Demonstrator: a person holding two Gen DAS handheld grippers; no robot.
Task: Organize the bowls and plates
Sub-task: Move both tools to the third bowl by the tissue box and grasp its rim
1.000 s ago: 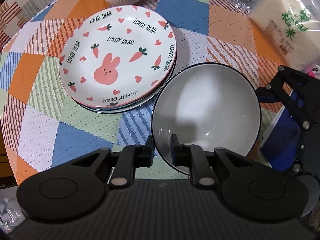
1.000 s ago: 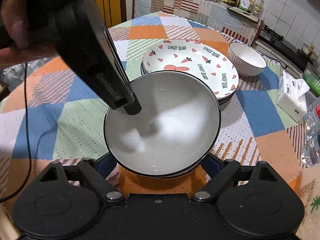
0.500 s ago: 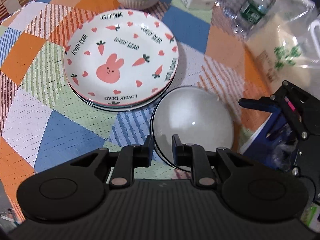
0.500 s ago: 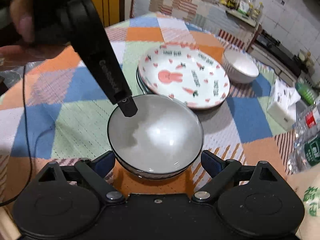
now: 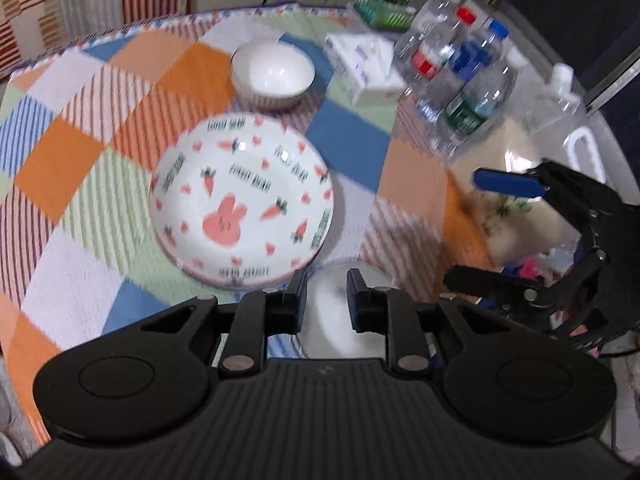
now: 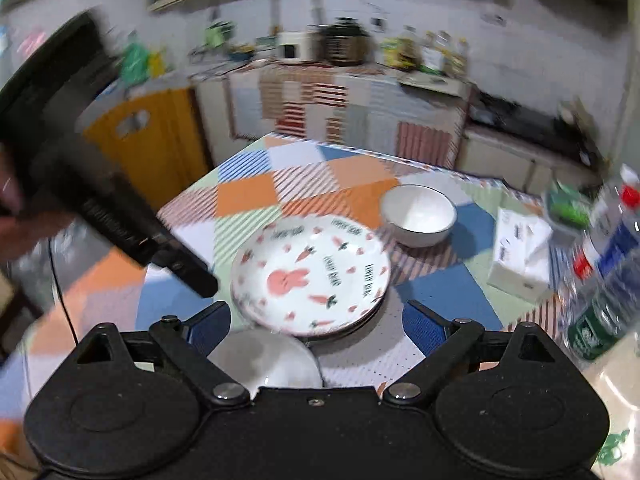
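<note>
Item: grey ceramic bowl with a dark rim (image 5: 334,312), upright on the round patchwork-clothed surface (image 5: 68,152), at its near edge, just beside the plate stack.

Item: white ceramic plate printed with a pink rabbit and carrots (image 5: 242,200), topmost of a short stack; darker rims show beneath it in the right wrist view (image 6: 352,326).

Item: small white ceramic bowl with a ribbed outside (image 5: 273,74), alone beyond the stack, clear of it.

Left gripper (image 5: 326,300): raised above the grey bowl, fingers a narrow gap apart, nothing between them.

Right gripper (image 6: 316,322): blue-padded fingers spread wide, empty, above the same bowl.

Step in hand, by judgement: the grey bowl looks set down and let go; both tools stand off it. The next move probably calls for reaching over the plates to the small white bowl, pinching its rim, and bringing the two bowls together.

Surroundings: white tissue pack (image 5: 366,68), clear plastic water bottles (image 5: 464,76), both close to that reach.
</note>
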